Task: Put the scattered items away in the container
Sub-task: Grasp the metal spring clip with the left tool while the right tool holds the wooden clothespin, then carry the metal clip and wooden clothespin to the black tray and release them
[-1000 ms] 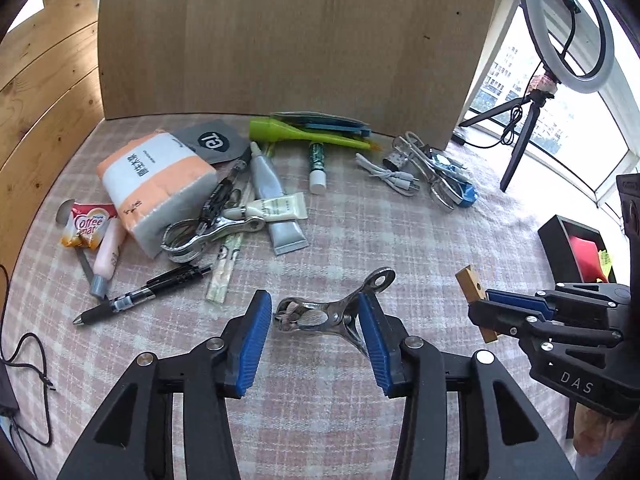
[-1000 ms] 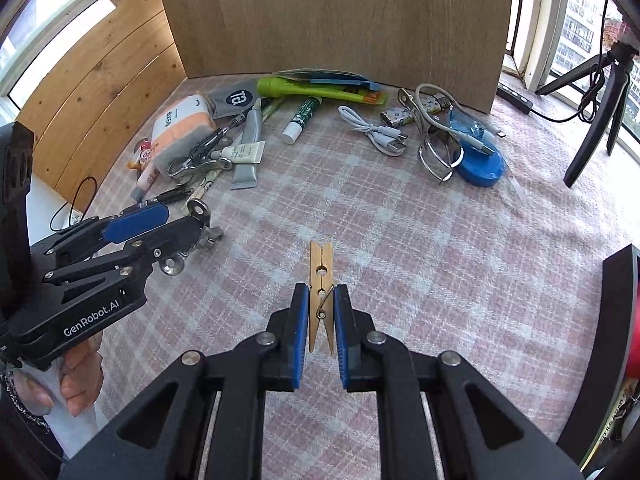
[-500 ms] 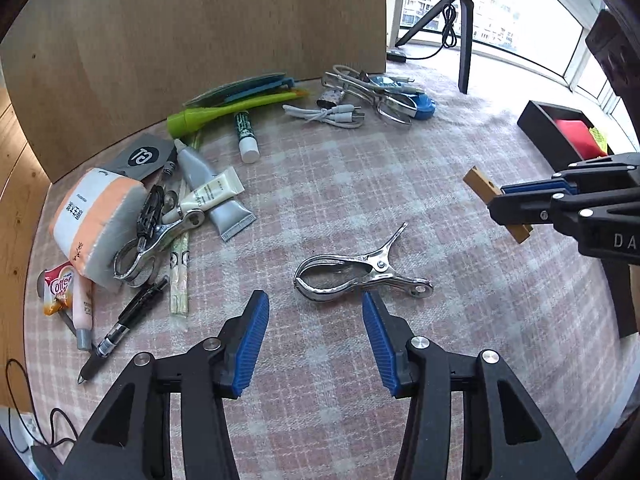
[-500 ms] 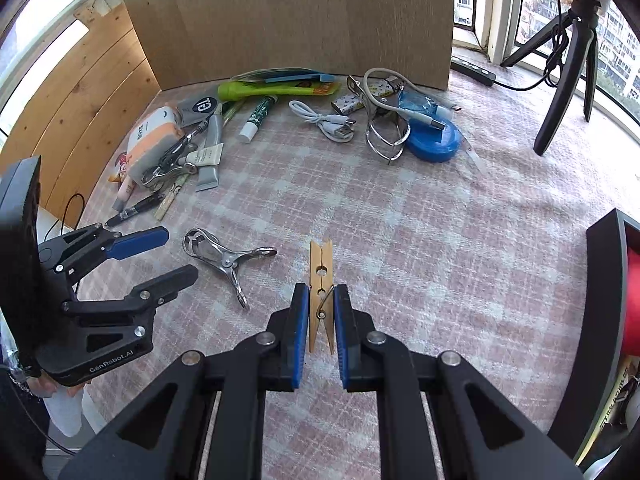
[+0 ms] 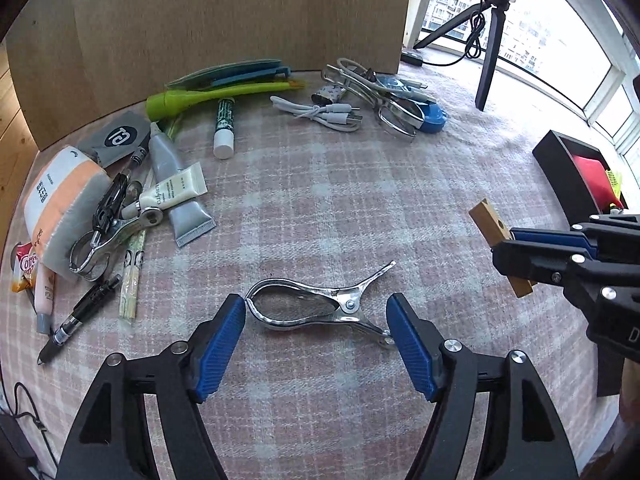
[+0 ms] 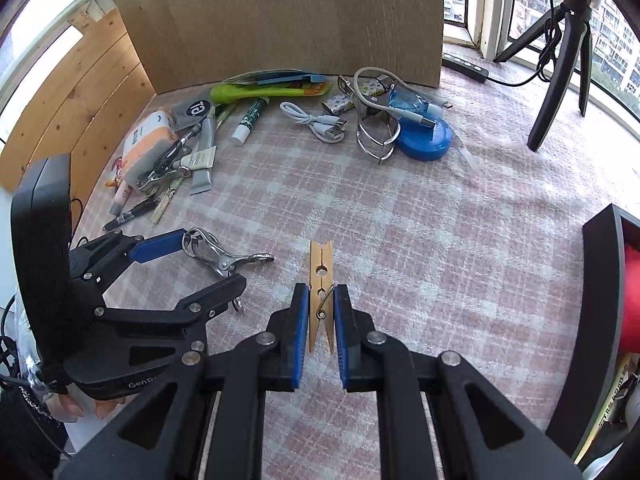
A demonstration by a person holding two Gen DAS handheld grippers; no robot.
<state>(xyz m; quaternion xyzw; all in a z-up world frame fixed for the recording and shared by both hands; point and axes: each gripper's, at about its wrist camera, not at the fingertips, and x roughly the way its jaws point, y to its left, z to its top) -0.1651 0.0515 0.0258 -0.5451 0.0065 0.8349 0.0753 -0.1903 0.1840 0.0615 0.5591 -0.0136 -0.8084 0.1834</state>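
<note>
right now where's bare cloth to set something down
Free: the middle of the checked cloth, between the metal clip, the white cable and the black container. Crowded: the left pile round the tissue pack, and the back by the blue tape measure.

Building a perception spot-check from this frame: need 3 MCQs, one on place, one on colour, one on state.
1. Where is the metal clamp?
A. on the cloth between the left gripper's jaws
B. in the black container
C. on the tissue pack

2. What colour are the gripper pads?
A. red
B. blue
C. green

3. What does the right gripper hold?
A. nothing
B. a pen
C. a wooden clothespin

Answers: A, it lies on the plaid cloth between opening jaws; B, both pads are blue; C, the pads pinch the peg.
</note>
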